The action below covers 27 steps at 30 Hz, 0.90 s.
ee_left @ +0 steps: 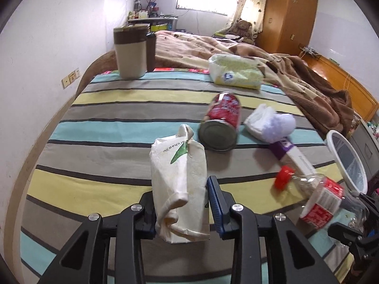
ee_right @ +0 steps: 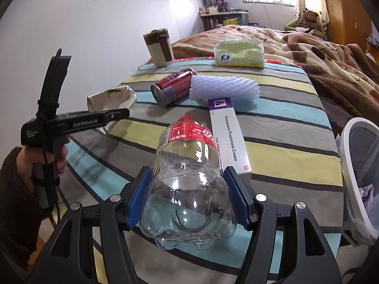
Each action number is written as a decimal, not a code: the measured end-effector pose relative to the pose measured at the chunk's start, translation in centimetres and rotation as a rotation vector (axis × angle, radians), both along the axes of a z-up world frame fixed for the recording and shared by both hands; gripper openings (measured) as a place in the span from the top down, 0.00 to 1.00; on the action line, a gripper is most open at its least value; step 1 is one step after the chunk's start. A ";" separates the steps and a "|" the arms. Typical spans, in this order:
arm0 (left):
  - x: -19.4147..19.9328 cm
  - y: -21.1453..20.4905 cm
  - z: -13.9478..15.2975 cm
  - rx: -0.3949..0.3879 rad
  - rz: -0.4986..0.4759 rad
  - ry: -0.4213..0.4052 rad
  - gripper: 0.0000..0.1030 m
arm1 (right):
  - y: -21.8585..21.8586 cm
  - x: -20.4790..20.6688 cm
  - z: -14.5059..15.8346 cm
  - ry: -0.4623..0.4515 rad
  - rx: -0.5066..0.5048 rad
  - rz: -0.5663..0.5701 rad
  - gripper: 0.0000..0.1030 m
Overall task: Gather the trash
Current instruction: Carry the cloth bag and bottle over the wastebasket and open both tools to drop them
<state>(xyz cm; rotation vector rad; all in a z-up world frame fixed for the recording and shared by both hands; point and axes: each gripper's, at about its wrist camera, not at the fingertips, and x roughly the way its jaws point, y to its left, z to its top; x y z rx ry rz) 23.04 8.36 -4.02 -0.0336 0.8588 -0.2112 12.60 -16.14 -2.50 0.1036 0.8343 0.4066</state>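
Observation:
My left gripper (ee_left: 182, 203) is shut on a crumpled white paper cup (ee_left: 177, 177) with a green leaf print, held just over the striped bedspread (ee_left: 99, 127). From the right wrist view the left gripper (ee_right: 123, 113) shows side-on, with the paper cup (ee_right: 111, 99) at its tip. My right gripper (ee_right: 188, 196) is shut on the base of a clear plastic bottle (ee_right: 187, 165) with a red cap and label, lifted above the bed. A red can (ee_right: 174, 87) lies on its side, next to a white foam net (ee_right: 225, 87) and a purple-and-white cream box (ee_right: 229, 137).
A white-rimmed trash bin (ee_right: 348, 165) lined with a bag stands off the bed's right edge. A yellow tissue pack (ee_right: 239, 53) and a brown-and-beige mug (ee_right: 160, 47) sit at the far end. A brown blanket (ee_right: 331, 59) covers the right side. A person's hand (ee_right: 59, 163) grips the left handle.

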 end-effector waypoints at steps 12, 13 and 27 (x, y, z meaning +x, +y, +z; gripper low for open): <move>-3.5 -3.6 3.3 -0.021 -0.063 -0.068 0.65 | -2.9 -1.6 2.2 -0.109 0.088 -0.057 0.38; -3.8 -4.0 3.6 -0.023 -0.070 -0.074 0.65 | -3.2 -1.7 2.4 -0.118 0.094 -0.061 0.38; -6.1 -9.7 6.1 -0.027 -0.185 -0.128 0.65 | -7.2 -3.8 4.2 -0.218 0.144 -0.161 0.38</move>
